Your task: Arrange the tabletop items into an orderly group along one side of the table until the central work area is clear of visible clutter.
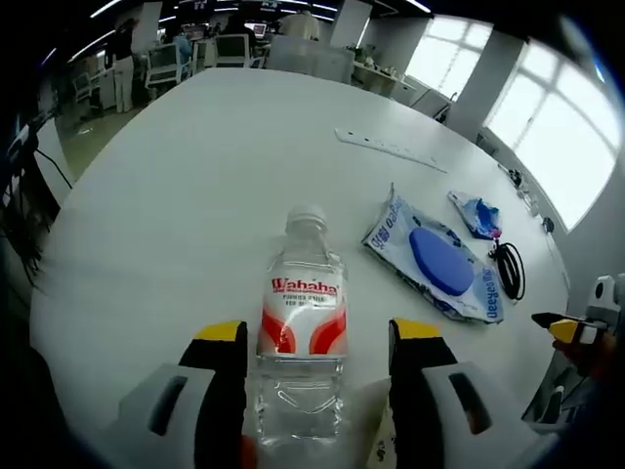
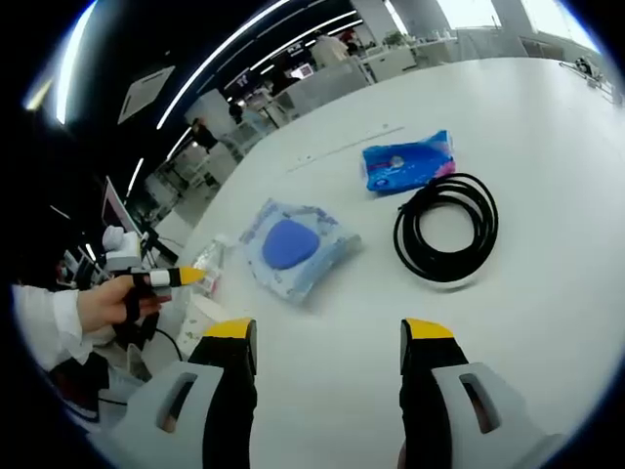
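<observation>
Water bottle stands between the left hand-held gripper's spread, ungripping jaws

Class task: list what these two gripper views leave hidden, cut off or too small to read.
- Water bottle, left gripper view: its base is cut off at the bottom edge between the jaws, so contact can't be judged.
- Bottle label's small print: too fine to read.
- White strip far across the table: too small to identify.
- Small blue packet, right gripper view: its print is blurred.

Bottle lies left of pouch; cable beyond.
</observation>
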Tool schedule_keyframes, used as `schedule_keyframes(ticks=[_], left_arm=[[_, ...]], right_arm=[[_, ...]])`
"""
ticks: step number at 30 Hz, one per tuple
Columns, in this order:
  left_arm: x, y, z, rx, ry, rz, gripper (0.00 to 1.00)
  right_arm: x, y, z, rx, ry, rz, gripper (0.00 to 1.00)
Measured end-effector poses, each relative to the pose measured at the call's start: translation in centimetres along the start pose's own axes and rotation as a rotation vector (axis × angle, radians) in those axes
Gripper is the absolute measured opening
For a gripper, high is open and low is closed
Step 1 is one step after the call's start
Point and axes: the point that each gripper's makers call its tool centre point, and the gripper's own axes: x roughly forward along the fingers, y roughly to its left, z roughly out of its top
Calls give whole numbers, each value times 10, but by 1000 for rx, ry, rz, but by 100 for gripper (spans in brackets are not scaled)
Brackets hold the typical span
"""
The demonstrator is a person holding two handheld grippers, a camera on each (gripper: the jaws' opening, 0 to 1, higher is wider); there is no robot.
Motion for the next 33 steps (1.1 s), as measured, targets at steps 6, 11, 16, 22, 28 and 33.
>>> schedule_keyframes(ticks=[6,11,16,22,28,33], left_arm=[[-2,-1,-5,12,13,7,52],[-4,0,-9,-18,19,-2,41],[-7,-4,-9,16,24,10,39],[-8,1,-7,-39,4,-5,36],[-10,2,-3,-74,-28,-26,34],[-10,-2,-5,-79,-34,-49,34]], right_arm=[[-4,-3,-1,12,-5,-6,57],[-6,-3,-7,16,3,-8,56],[-4,-3,-12,22,13,-10,55],[-4,1,-9,20,10,-6,53],[-2,5,-5,16,4,-2,53],[4,13,0,18,1,11,53]])
